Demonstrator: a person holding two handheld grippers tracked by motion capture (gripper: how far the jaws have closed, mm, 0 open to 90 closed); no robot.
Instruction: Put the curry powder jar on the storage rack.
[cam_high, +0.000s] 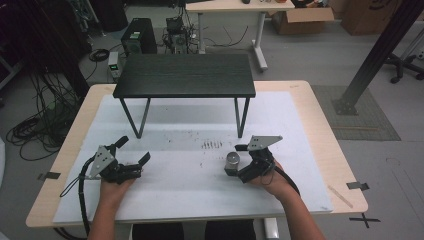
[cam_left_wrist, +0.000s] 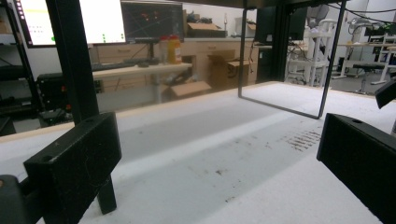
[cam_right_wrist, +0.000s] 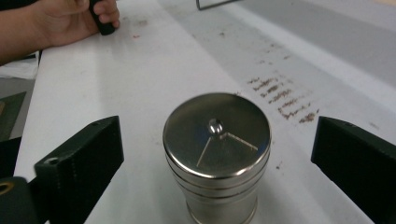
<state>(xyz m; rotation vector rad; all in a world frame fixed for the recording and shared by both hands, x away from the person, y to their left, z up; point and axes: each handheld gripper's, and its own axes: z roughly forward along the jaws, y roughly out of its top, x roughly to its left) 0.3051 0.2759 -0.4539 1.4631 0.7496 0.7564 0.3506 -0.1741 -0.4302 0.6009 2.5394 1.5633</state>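
- The left tool (cam_high: 131, 151) lies low over the white sheet (cam_high: 190, 185) at the left side of the counter (cam_high: 320, 125), held from behind by the person's left hand (cam_high: 114, 187). Its jaws stand spread wide with nothing between them; in the left gripper view they frame bare sheet only.
- A black cable (cam_high: 82, 200) trails from the left tool down past the near edge of the counter.
- Ahead of both tools, a small black table (cam_high: 185, 75) stands on thin metal legs at the far middle of the sheet.
- A patch of dark brown marks (cam_high: 212, 145) stains the sheet near the middle, just beside the tin, on its far left side.
- The steel tin (cam_high: 232, 161) stands upright on the sheet right of centre, lid on, a small knob at the lid's centre.
- The right tool (cam_high: 235, 161) sits around the tin, held by the right hand (cam_high: 272, 182). In the right gripper view its jaws are spread on either side of the tin, each clear of the wall, not pressing on it.
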